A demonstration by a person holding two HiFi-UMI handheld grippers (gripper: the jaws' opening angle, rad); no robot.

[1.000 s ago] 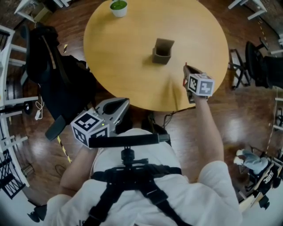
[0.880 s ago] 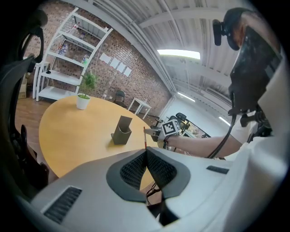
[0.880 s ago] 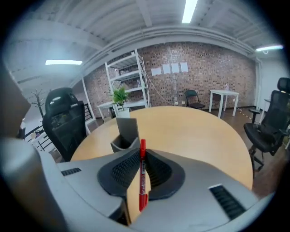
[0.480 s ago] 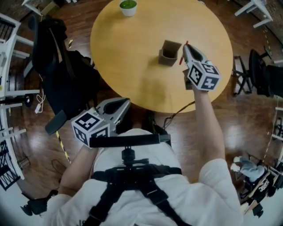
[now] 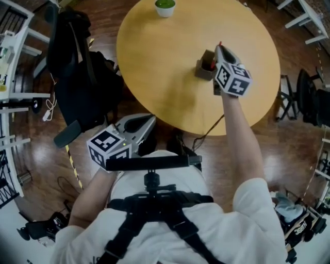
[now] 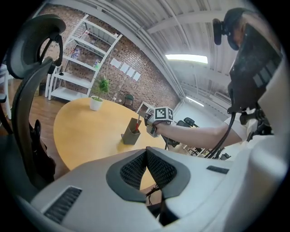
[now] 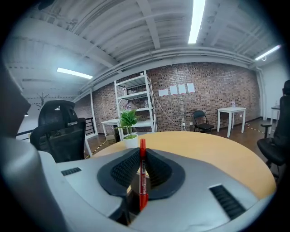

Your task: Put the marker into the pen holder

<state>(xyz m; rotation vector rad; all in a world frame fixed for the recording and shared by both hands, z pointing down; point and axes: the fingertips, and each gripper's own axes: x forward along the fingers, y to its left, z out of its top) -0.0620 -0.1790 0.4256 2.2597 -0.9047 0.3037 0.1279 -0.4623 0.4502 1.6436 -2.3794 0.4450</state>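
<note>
A brick-walled room with white shelving [image 7: 134, 102] holds a round wooden surface [image 5: 154, 77]. The red marker [image 7: 142, 176] stands upright between the pads of the right tongs [image 7: 142, 158], which are clamped on its barrel, with the cap end up. From the head view, these tongs sit directly over the pen holder [image 5: 204, 69], a small grey-brown box standing on the right half of the surface. A bit of red shows at the holder's mouth. From the left gripper view the marker's lower end meets the holder's open top, though how far it reaches inside cannot be told. The person's right arm stretches out over the near edge of the surface to get there.

The left tongs [image 6: 146, 156] are held low in front of the person's body, off the near edge of the surface, with their pads together and nothing between them.

A small potted plant [image 5: 165, 6] in a white pot stands at the far edge of the surface, well apart from the holder. A black office chair [image 5: 77, 77] sits on the floor to the left.
</note>
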